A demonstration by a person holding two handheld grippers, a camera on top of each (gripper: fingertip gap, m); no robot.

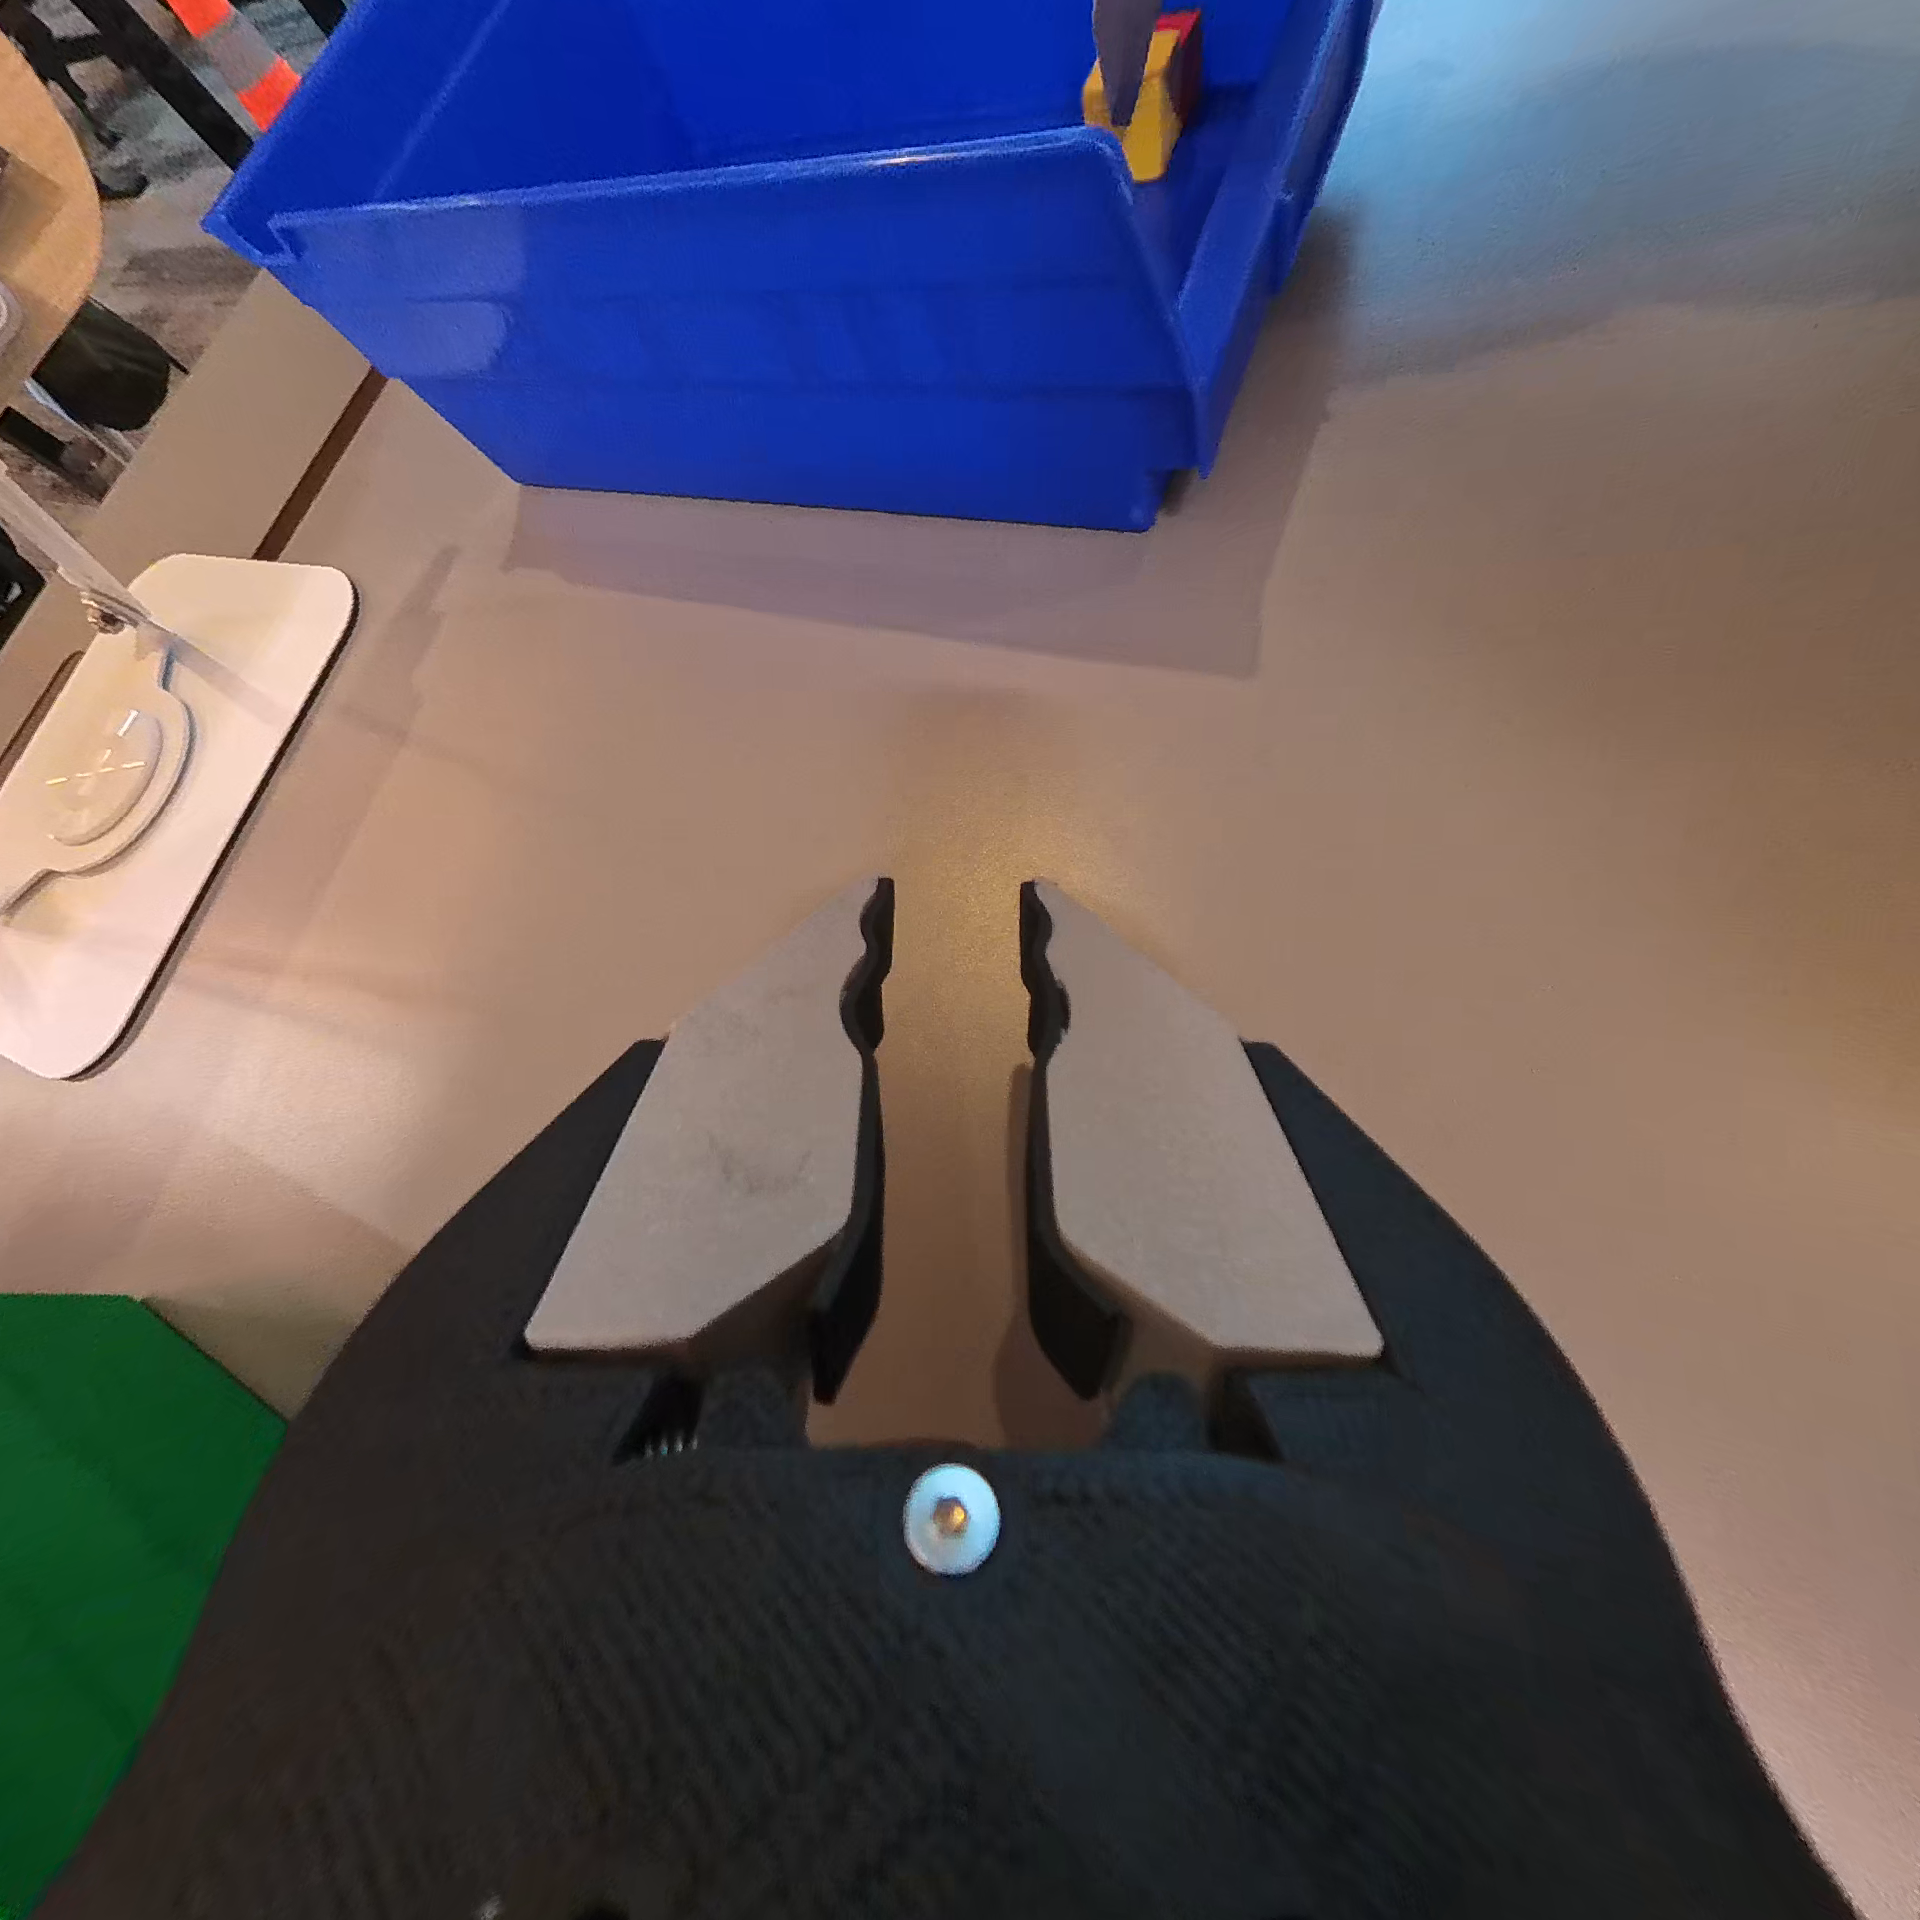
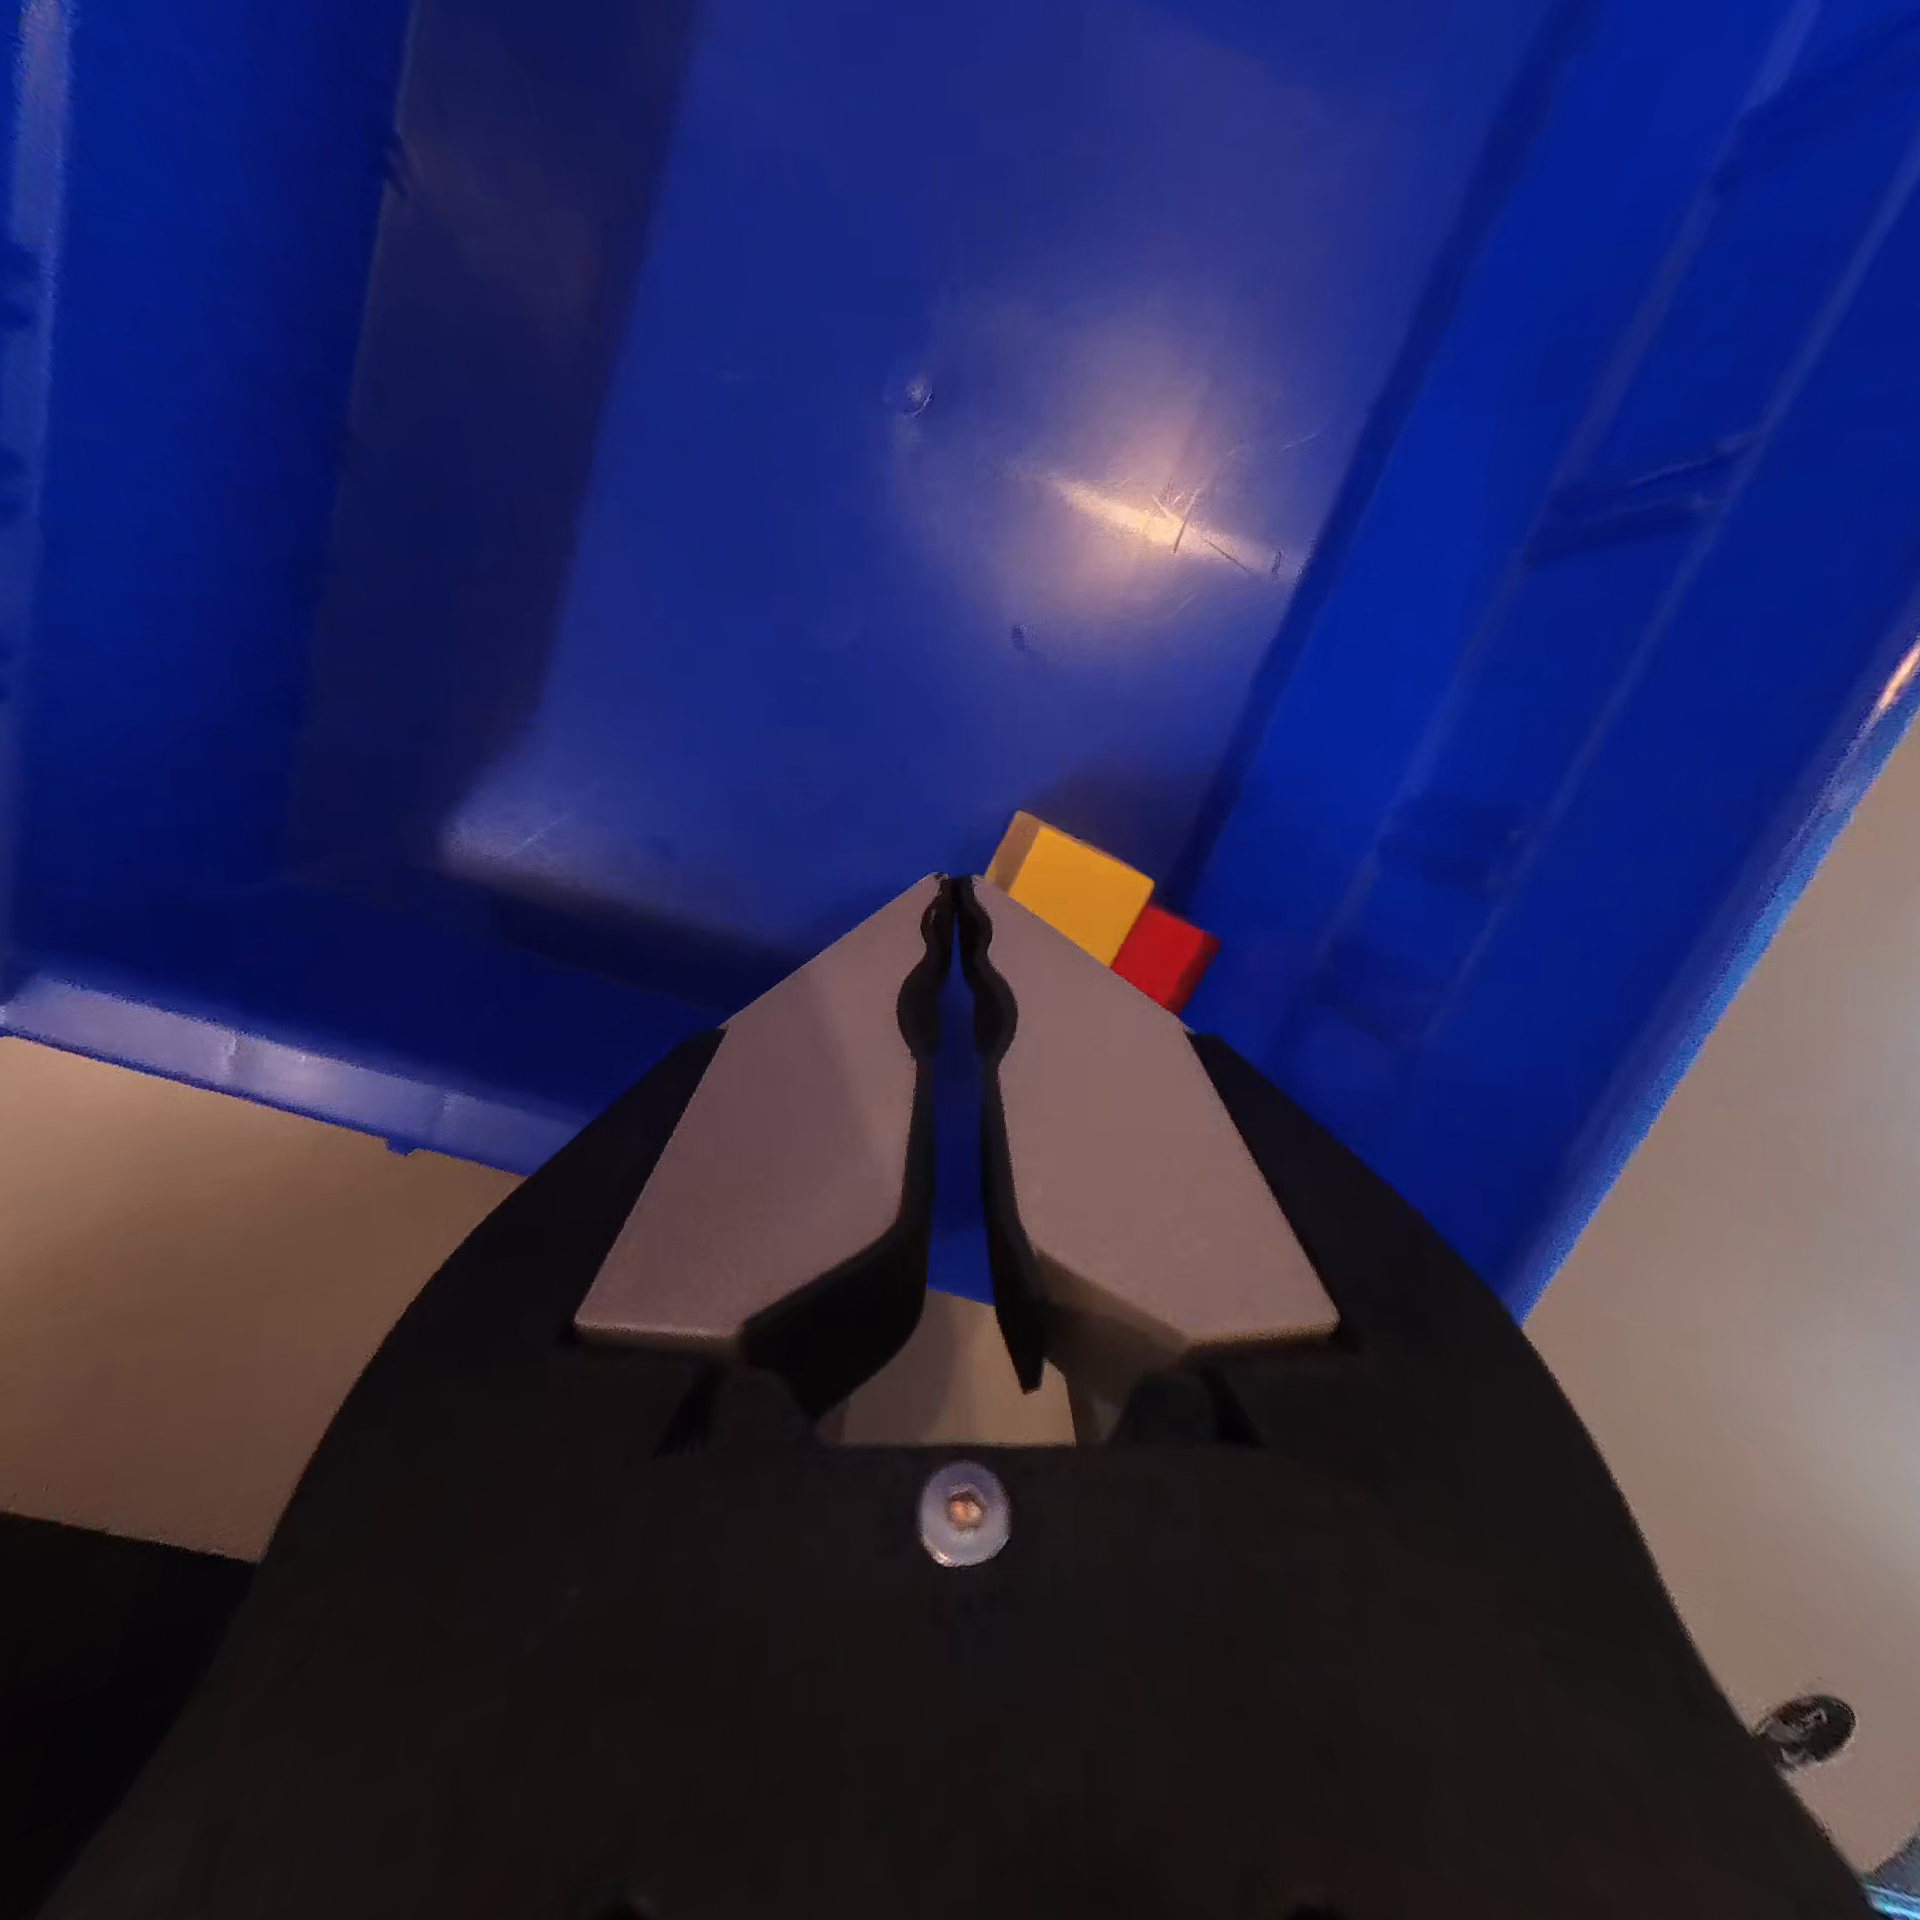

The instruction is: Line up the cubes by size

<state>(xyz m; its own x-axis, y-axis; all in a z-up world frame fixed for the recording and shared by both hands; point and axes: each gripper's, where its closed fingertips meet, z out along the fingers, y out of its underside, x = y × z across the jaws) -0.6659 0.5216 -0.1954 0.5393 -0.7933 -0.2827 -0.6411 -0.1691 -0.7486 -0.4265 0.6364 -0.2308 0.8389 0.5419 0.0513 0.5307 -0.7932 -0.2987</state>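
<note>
My left claw (image 1: 954, 883) has a matte black textured plastic body, pale grey flat finger plates edged with black pads, and a white washer around a brass-toned screw. My right claw (image 2: 954, 881) wears the same black, grey and silvery screw. The deep plastic storage bin (image 2: 727, 520) is saturated royal blue with pale glare on its floor. In its corner, the small wooden cube (image 2: 1075, 891) is mustard yellow and the cube beside it (image 2: 1169, 951) is bright red. The smooth tabletop (image 1: 1455, 831) is beige-tan, tinted bluish far off. A rounded flat plate (image 1: 156, 790) is white, dark-edged. A flat sheet (image 1: 94, 1538) is solid green.
</note>
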